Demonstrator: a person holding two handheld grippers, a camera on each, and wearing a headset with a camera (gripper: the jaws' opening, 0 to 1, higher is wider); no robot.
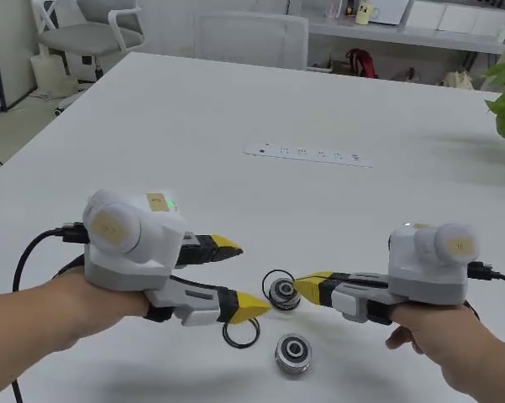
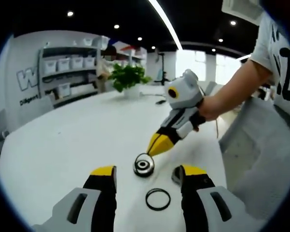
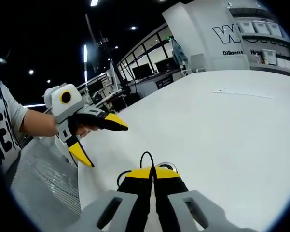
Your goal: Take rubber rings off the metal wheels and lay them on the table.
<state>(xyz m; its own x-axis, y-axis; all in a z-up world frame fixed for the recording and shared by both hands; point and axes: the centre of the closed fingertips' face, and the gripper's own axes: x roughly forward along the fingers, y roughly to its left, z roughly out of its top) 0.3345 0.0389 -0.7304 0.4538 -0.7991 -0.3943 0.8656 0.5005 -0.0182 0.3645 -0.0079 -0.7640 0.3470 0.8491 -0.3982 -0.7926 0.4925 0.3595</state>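
Okay, head view first: we see the left gripper (image 1: 239, 275) at lower left, its yellow-tipped jaws spread wide and holding nothing. The right gripper (image 1: 301, 285) comes in from lower right with its jaws pressed together on a thin black loop, the pinched ring (image 1: 277, 271), which stands up right at the metal wheel (image 1: 284, 292) at lower centre. We cannot tell whether that loop is on the wheel or off it. A loose ring (image 1: 241, 333) lies flat on the white table (image 1: 235, 126) just lower left of that wheel. A second wheel (image 1: 294, 351) sits near the bottom edge, apart from both. Mid-frame there is a white power strip (image 1: 307, 154).

The right gripper view gives us the pinch close up, with the loop rising from between the closed tips. The left gripper view puts the metal wheel between its own wide jaws, with the loose ring below it and a leafy plant (image 2: 128, 76) at upper left.

The wheels are round, shiny metal with dark centres. The rings are thin matte black rubber, and the table is smooth.
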